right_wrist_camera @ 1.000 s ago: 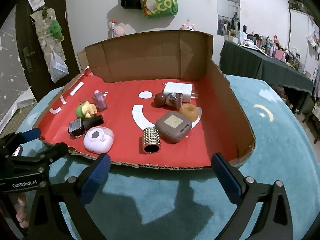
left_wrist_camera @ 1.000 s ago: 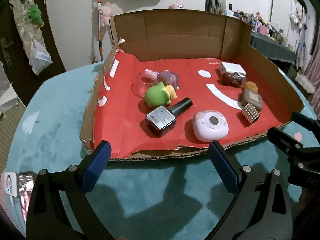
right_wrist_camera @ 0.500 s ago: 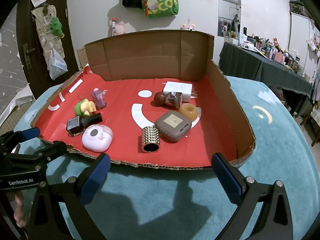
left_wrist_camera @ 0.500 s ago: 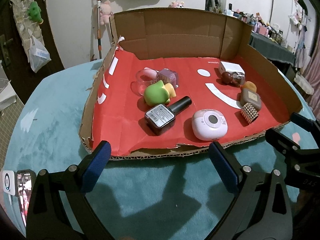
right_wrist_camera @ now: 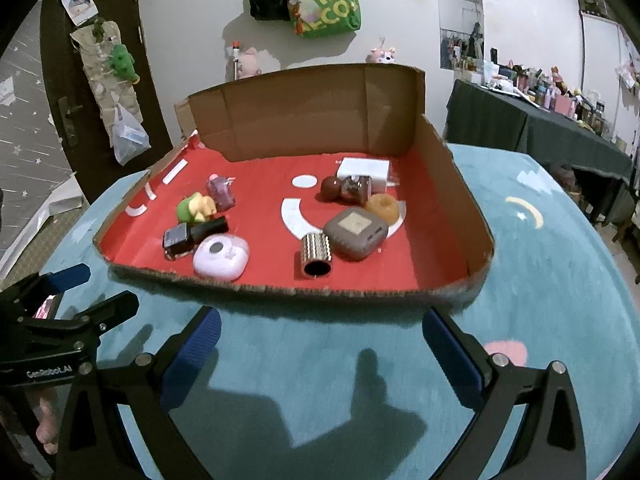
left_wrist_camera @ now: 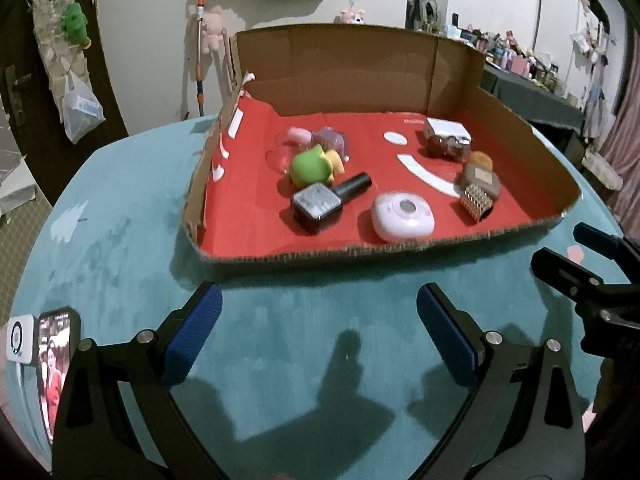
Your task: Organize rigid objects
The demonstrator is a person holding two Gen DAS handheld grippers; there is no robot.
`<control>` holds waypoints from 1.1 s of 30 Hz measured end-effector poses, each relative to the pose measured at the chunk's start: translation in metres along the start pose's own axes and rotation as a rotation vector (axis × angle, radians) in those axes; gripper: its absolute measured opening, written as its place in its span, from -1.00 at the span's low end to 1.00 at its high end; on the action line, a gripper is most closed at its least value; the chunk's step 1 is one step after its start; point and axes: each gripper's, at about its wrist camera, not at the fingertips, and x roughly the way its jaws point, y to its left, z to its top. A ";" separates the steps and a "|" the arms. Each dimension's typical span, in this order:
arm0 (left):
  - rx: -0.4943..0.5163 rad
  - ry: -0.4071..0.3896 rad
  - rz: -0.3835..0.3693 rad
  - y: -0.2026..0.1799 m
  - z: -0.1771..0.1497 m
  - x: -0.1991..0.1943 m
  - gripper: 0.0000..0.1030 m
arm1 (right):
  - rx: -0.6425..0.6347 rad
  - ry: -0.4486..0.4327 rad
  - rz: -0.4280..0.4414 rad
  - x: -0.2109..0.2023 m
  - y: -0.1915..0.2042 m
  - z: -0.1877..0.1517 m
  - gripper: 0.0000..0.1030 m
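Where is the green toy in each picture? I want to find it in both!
Left wrist view: the green toy sits just left of middle, on the red floor of the box.
Right wrist view: the green toy is in the left part of the box.
Shared landmark: the black bottle lies just in front of it.

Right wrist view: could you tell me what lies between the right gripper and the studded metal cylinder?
Bare teal tablecloth, then the cardboard tray's low front edge, separate the right gripper from the studded cylinder.
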 end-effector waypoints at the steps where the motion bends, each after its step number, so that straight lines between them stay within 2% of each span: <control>1: 0.003 0.007 -0.004 -0.001 -0.003 0.001 0.93 | 0.001 0.006 0.001 0.001 0.000 -0.002 1.00; 6: -0.014 0.058 -0.038 0.000 -0.015 0.011 0.93 | 0.011 0.049 0.009 0.008 -0.001 -0.015 1.00; 13: -0.023 0.132 -0.009 0.001 -0.027 0.031 0.93 | 0.011 0.103 0.007 0.023 -0.001 -0.029 1.00; 33: -0.022 0.176 0.000 0.001 -0.024 0.040 1.00 | 0.017 0.125 -0.020 0.031 -0.002 -0.032 1.00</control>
